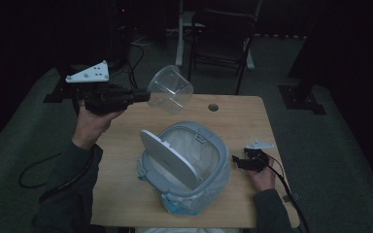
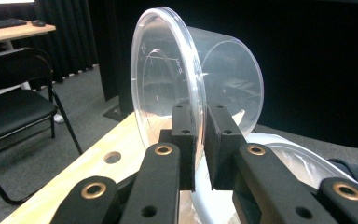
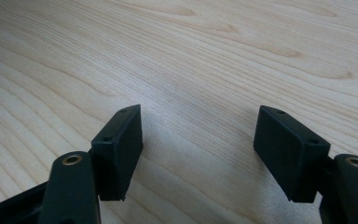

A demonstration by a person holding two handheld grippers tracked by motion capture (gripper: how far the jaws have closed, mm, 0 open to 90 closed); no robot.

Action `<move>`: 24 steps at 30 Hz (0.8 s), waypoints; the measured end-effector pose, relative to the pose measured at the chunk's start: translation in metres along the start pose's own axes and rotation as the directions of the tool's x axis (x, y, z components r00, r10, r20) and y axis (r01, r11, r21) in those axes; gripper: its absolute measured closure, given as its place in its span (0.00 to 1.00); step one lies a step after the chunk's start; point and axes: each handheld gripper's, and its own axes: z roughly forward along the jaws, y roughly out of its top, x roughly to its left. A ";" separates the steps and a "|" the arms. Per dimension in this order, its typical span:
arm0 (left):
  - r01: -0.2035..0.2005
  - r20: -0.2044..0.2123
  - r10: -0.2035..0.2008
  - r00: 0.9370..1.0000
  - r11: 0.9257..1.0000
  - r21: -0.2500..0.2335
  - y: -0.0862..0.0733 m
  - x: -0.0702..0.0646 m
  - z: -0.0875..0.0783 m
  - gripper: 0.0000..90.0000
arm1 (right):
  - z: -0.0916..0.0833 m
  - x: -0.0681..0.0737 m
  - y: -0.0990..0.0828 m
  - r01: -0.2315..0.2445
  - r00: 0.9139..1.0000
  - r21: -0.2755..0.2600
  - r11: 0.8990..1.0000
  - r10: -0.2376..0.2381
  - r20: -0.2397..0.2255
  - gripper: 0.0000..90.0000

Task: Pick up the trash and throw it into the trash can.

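A clear plastic tub is held aloft, far left above the lidded bin, pinched at its rim by the left gripper. Light, thin-walled and slippery, it is best gripped there. The right gripper is rested apart-jawed on the table.

High view looks down on the table; both gripper views sit close above it.

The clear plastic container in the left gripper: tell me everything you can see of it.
The clear plastic container is a round, see-through tub with a thicker rolled rim and faint raised markings on its wall. It looks empty. It is held in the air, tipped on its side, above the far left part of the wooden table and beyond the white bin. The left gripper pinches its wall at the rim, one pad inside, one outside. Nothing else touches it.
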 end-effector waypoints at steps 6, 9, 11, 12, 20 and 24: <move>-0.005 0.024 0.006 1.000 1.000 -0.012 0.001 -0.004 0.000 0.93 | 0.000 0.000 0.000 0.000 1.000 0.000 1.000 0.000 0.000 0.35; -0.009 0.029 0.009 1.000 1.000 -0.008 0.001 -0.007 0.000 0.93 | 0.000 0.000 0.000 -0.001 1.000 0.001 1.000 0.001 0.001 0.35; -0.009 0.032 0.010 0.999 1.000 -0.008 0.002 -0.008 0.001 0.93 | 0.000 0.000 0.000 -0.001 1.000 0.001 1.000 0.001 0.001 0.35; -0.010 0.042 0.011 0.999 1.000 -0.014 0.002 -0.009 0.001 0.93 | 0.000 0.000 0.000 -0.001 1.000 0.001 1.000 0.001 0.002 0.35; -0.022 0.072 0.024 0.997 0.999 -0.023 0.007 -0.016 0.003 0.93 | 0.000 0.000 0.000 -0.002 1.000 0.001 1.000 0.002 0.002 0.35; -0.030 0.087 0.032 0.996 0.999 -0.021 0.010 -0.020 0.003 0.93 | 0.000 0.000 0.000 -0.002 1.000 0.001 1.000 0.002 0.002 0.35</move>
